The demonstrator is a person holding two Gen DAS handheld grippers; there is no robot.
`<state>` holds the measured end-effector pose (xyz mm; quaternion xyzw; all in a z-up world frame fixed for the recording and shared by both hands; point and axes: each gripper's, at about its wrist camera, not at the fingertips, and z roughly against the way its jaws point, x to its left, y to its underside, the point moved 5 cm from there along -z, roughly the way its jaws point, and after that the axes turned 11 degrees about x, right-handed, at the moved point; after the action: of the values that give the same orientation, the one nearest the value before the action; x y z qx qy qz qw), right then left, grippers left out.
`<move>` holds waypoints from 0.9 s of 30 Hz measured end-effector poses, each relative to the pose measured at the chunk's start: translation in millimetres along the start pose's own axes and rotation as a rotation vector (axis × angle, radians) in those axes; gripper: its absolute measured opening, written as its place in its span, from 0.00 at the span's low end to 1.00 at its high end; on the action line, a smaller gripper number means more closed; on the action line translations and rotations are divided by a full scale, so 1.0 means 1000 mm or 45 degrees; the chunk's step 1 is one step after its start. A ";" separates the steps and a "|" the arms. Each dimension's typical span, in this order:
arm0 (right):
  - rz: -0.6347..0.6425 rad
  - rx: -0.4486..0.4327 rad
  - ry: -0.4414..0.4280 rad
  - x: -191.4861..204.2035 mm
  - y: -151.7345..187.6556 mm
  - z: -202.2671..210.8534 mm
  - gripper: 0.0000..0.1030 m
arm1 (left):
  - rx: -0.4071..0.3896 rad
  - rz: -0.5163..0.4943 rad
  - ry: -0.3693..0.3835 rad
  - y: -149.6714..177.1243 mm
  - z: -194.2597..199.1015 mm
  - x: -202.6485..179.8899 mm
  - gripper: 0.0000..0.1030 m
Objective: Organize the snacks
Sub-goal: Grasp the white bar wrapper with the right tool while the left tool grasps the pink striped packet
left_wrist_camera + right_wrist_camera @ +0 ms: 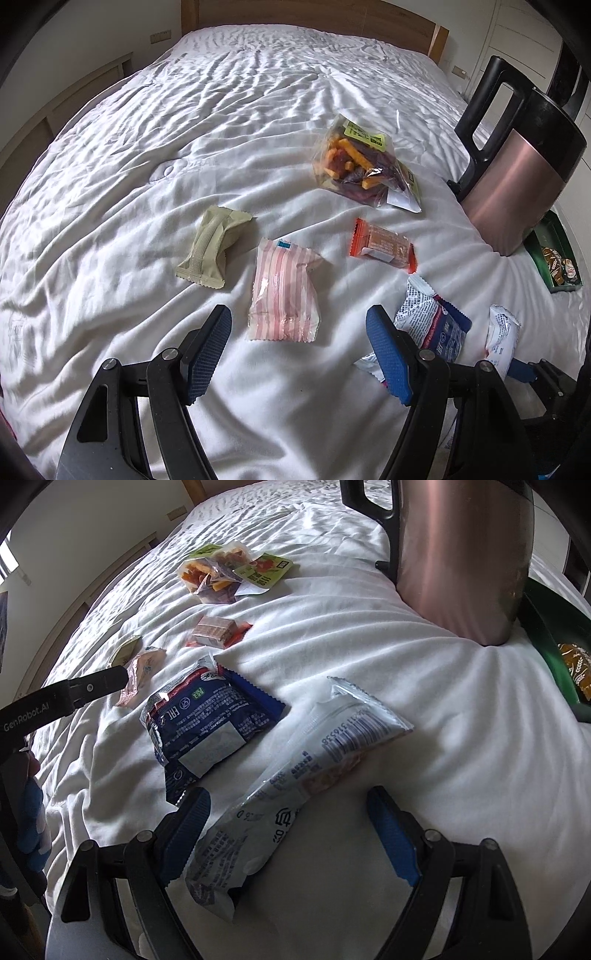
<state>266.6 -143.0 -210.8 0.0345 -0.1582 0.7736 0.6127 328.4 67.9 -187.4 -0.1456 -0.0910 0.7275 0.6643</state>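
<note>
While both my tongs hang over the rumpled white bedsheet [184,110], my right gripper [288,834] stands wide, the long white foil snack stick [295,771] lying between its blue pads, unpinched. My left gripper [299,354] gapes empty just short of the pink-striped plastic pouch [284,295]. Beside it lie the dark blue crinkled packet [207,716] and the olive-green sealed wrapper [214,247]; beyond, the orange biscuit pack [384,245] and the clear bag of vegetable crisps [354,162]. At right stands a rose-metal jug [517,188] (black handle), touching a green tray [546,236].
</note>
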 end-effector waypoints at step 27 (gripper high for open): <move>-0.008 -0.009 -0.005 -0.004 -0.004 -0.002 1.00 | 0.071 0.006 -0.038 -0.022 -0.041 0.004 0.68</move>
<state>271.4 -145.0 -213.2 0.0343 -0.1619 0.7710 0.6150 362.1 71.8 -219.3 -0.1166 -0.0802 0.7334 0.6649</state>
